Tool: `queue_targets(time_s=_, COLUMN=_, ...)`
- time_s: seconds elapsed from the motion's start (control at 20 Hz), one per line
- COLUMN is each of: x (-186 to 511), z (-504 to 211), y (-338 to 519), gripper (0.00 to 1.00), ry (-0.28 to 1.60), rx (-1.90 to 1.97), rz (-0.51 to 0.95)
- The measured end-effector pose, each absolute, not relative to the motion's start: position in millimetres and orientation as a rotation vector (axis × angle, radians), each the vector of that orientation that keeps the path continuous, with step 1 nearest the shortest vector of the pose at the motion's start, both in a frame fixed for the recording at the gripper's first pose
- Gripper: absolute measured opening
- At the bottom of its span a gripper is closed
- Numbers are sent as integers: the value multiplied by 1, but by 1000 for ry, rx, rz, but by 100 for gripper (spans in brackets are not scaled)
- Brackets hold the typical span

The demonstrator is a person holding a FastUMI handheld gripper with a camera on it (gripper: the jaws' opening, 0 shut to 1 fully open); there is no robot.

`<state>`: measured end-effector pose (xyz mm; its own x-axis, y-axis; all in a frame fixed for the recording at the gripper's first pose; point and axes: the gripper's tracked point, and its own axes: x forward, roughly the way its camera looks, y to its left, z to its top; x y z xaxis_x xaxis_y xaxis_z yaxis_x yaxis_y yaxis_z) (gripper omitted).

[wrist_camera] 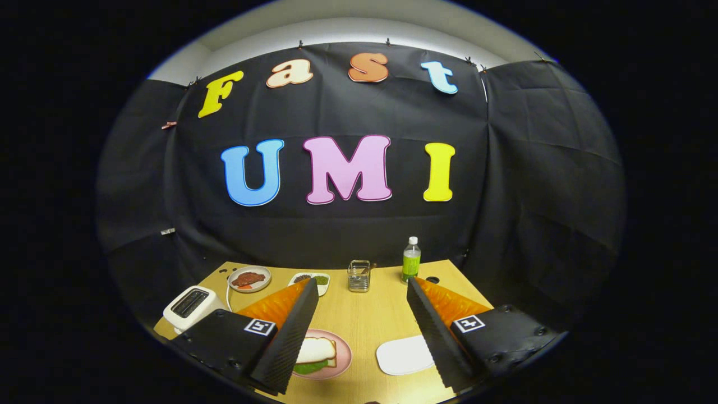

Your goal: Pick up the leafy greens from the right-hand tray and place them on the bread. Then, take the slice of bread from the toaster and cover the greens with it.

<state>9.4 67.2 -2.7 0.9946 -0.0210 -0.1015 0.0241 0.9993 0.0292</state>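
While the claw (pixel 359 331) hangs wide open above the table (pixel 364 320), holding nothing, the pink plate (pixel 343 353) just ahead of its left finger carries a sandwich: bread (pixel 316 349) lies on top with greens (pixel 308 367) showing under its near edge. The white tray (pixel 401 355) beside the right finger lies bare. Judging by this, both steps look done and the task is at or near its end. The toaster (pixel 192 306) stands well off to the left; whether a slice sits in its slots I cannot tell. The next move, if any, asks only for a clean retreat without nudging the plate.
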Motion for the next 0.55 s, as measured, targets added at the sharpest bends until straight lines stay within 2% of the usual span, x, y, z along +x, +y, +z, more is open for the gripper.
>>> queue_targets(time_s=0.55, x=12, z=7, y=56, gripper=99, ry=88, rx=17, rz=-45)
